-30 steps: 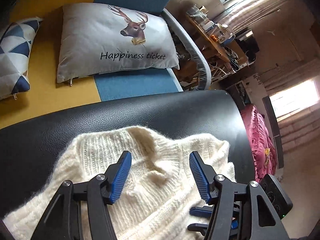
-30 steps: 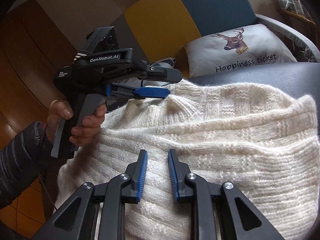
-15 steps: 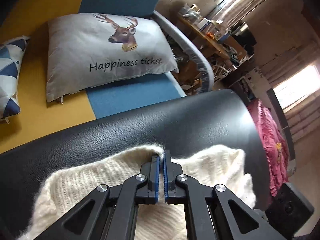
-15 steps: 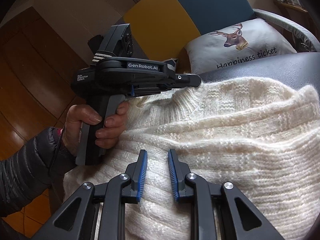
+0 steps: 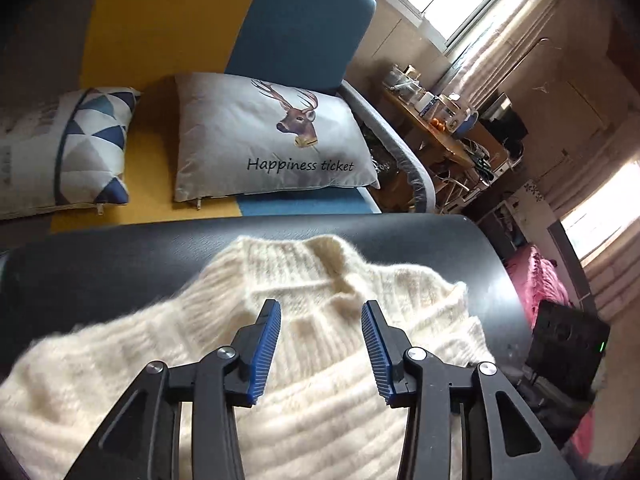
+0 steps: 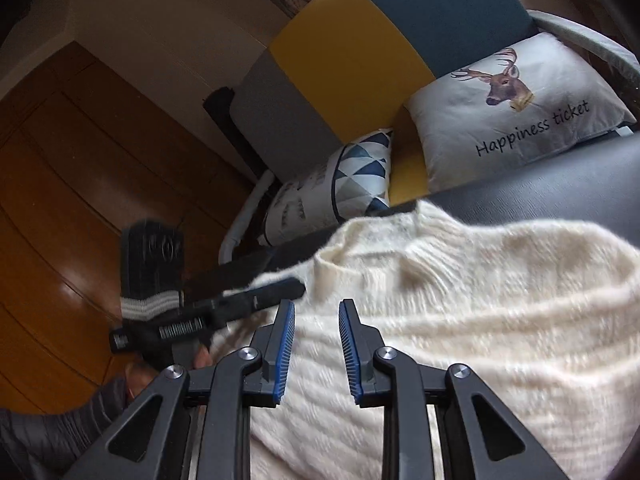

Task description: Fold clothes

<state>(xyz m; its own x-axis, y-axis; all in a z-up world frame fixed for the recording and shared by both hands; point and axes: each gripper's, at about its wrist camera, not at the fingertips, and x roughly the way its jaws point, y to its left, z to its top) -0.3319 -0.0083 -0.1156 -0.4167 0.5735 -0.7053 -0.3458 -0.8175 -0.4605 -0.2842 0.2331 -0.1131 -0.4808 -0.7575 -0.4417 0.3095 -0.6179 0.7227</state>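
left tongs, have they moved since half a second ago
Yes. The left tongs, then shut on the cream sweater collar near the black cushion's far edge, have opened and drawn back toward the person.

Bare black surface (image 5: 120,264) beyond the sweater (image 5: 304,280) (cushions (image 5: 264,140) farther back)

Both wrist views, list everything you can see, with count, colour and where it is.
sweater: one, cream knit, on the black surface
black surface: one, under the sweater
deer cushion: one, grey, on the sofa
triangle cushion: one, blue and white, beside the deer cushion
sofa: one, yellow and blue, behind the black surface
cluttered table: one, wooden, beyond the sofa
left gripper: black, blue pads, open over the sweater
right gripper: same colours, open over the sweater
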